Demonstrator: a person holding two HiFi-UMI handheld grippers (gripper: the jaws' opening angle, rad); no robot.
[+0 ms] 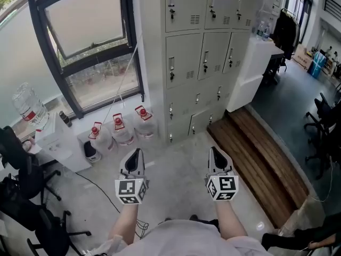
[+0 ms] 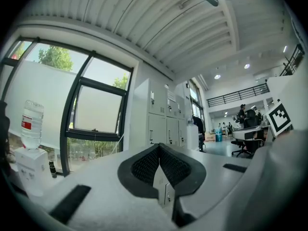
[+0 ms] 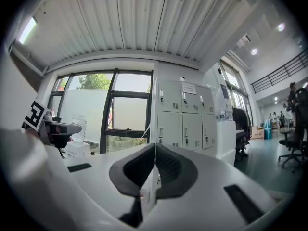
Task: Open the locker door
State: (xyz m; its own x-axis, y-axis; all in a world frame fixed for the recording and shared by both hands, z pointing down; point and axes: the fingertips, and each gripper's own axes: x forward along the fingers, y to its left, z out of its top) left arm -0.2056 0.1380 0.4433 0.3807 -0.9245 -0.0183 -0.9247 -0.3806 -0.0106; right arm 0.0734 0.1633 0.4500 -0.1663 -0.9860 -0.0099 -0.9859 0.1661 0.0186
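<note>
Lockers (image 1: 200, 63) upper centre of frame, all doors shut. Left tool (image 1: 136, 153) and right tool (image 1: 215, 152) lower centre, jaws pressed together, nothing held, well apart from lockers. Bare floor (image 1: 176, 161) between. Water jugs (image 1: 120, 129) to left, wooden platform (image 1: 261, 153) to right.

place: office | evidence: grey lockers (image 1: 184, 57), swivel chairs (image 1: 322, 122), water bottles (image 1: 122, 131)

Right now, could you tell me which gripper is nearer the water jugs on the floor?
Left. The left gripper is just short of the water jugs; the right gripper is further off to their right, by the wooden platform.
</note>
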